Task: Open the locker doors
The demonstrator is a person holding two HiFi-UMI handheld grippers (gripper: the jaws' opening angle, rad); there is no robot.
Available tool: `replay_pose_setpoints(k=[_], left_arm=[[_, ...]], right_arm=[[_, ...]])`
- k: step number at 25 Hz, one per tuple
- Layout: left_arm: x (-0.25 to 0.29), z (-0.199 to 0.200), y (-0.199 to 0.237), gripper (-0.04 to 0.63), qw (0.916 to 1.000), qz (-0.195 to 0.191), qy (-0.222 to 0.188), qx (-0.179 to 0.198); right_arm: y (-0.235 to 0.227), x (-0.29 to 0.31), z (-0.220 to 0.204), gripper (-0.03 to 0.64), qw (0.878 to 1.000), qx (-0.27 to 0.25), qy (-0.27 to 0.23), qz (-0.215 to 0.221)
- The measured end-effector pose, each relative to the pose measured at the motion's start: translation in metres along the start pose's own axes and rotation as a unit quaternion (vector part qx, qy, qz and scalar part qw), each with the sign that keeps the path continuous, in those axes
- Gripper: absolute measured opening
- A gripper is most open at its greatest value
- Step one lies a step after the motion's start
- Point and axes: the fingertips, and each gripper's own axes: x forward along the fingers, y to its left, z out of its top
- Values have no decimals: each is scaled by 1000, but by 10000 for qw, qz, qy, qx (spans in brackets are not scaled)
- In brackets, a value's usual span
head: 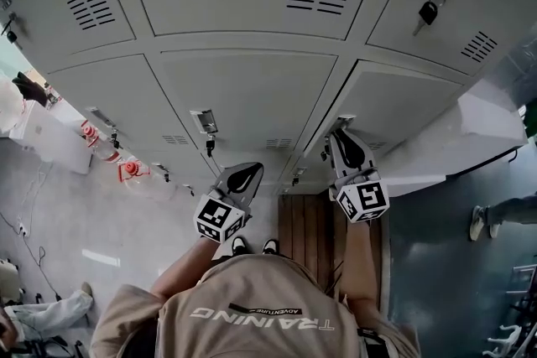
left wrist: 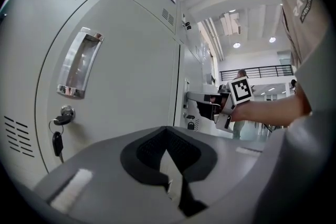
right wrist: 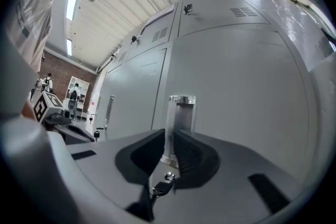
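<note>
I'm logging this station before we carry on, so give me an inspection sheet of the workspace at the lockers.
Surface: grey floor; wooden board underfoot.
Job's things: grey locker doors, none clearly swung open; keys hang in the locks.
Clutter: red-and-white items on the floor at left.
Grippers: left gripper shut, empty, off the doors; right gripper shut on a door handle.
Cables: thin cable on the floor at left.
Surroundings: another person's foot at right.
</note>
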Motion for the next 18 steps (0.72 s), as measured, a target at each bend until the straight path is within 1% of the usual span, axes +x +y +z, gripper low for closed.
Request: replay_pose_setpoints(k=[2,4,6,12,15,18], left_arm=[[-5,-4,0,8,10000,-1,29,-52],[-10,-9,1,8,9999,28,61,-107],[-15,-11,2,8,9999,62,87,-120],[-27,-12,0,8,9999,47,111,-90],[-31,-12,-1,8,9999,-28,133,-55],[-30,-12,-9,8,9997,-194,120,-31]], right_arm=[[-1,2,0,29,10000,40,-18,52],[2,6,1,63,9997,109,-24,232],[6,10,1,66,9992,145,-8,379],[8,1,3,66,9990,297,58,324],[17,-18,5,64,9988,306,60,367],[25,-45,9,66,9986,325,67,400]])
